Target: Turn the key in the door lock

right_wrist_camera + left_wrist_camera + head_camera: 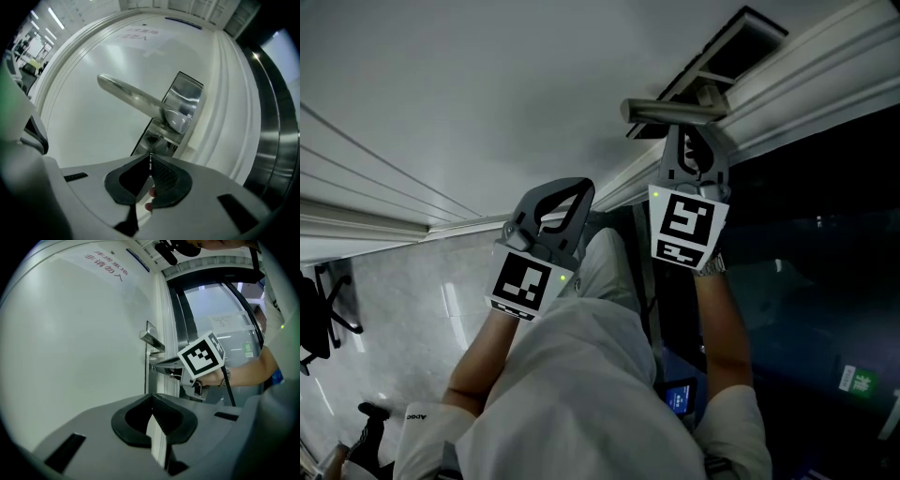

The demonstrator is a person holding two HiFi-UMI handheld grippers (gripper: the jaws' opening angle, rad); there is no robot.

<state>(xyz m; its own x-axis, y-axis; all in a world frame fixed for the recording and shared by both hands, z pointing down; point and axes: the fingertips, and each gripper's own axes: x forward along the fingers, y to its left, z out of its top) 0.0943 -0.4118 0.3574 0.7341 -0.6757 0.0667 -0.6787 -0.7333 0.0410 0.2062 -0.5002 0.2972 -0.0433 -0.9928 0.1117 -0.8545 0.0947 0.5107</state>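
Fingers of the right gripper lie pressed together, their tips up against the lower end of the polished steel lock plate on the white door. We see a small red piece peeping from the slit between the ribbed black pads, pinched there. Whether it belongs to the key we cannot tell, since the tips hide the spot on the plate that they point at. Around them, the long silver lever handle juts out just above the right gripper and crosses over it. White moulded trim runs beside the plate, and a dark glass panel in a steel frame stands further right. Red lettering marks the door higher up. Our left gripper hangs well apart from the lock, pointing level towards the door's edge, and from it we see the right gripper's marker cube in front of the glass. Its fingers are likewise closed tip to tip, holding nothing and touching nothing.
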